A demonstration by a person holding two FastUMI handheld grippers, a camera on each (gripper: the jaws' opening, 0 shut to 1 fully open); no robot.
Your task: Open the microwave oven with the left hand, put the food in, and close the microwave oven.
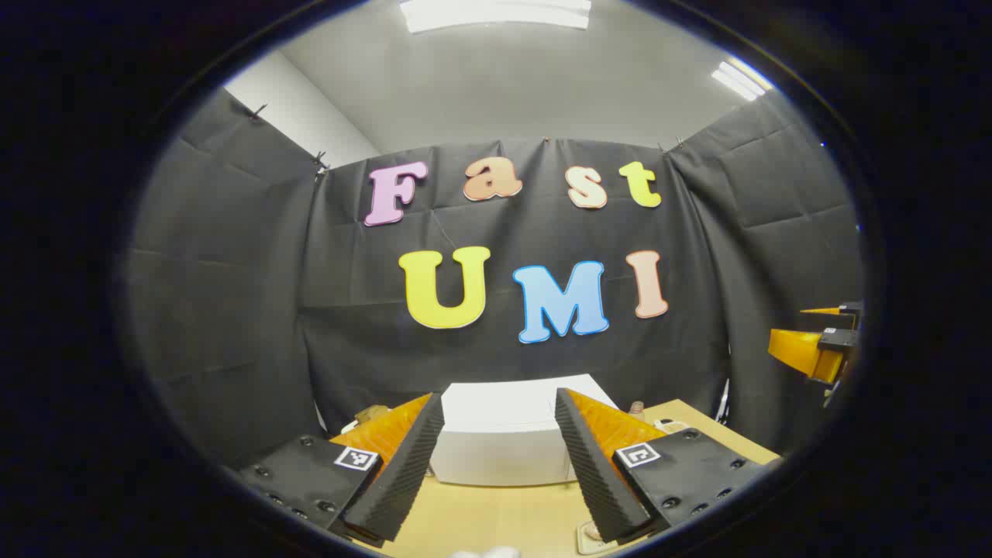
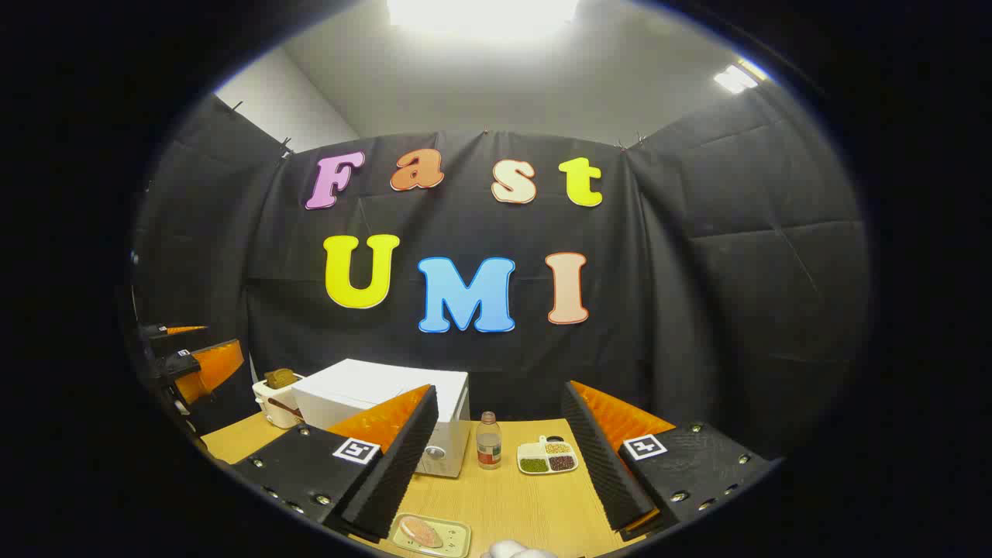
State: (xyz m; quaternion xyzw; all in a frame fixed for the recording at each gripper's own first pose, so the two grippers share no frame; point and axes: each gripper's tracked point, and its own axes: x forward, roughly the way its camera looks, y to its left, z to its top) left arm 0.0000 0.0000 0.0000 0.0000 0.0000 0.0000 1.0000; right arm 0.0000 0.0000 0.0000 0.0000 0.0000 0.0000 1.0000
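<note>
The white microwave oven stands on the wooden table straight ahead in the left gripper view, door closed. My left gripper is open, held above the table in front of the oven with nothing between its fingers. In the right gripper view the microwave oven sits at the left of the table. A small plate with food lies near the front edge. My right gripper hangs open above the table, to the right of the oven, holding nothing. The left gripper shows at the far left edge.
A toaster with bread stands left of the oven. A small bottle and a divided dish of beans sit to the oven's right. The black cloth wall closes the back and sides.
</note>
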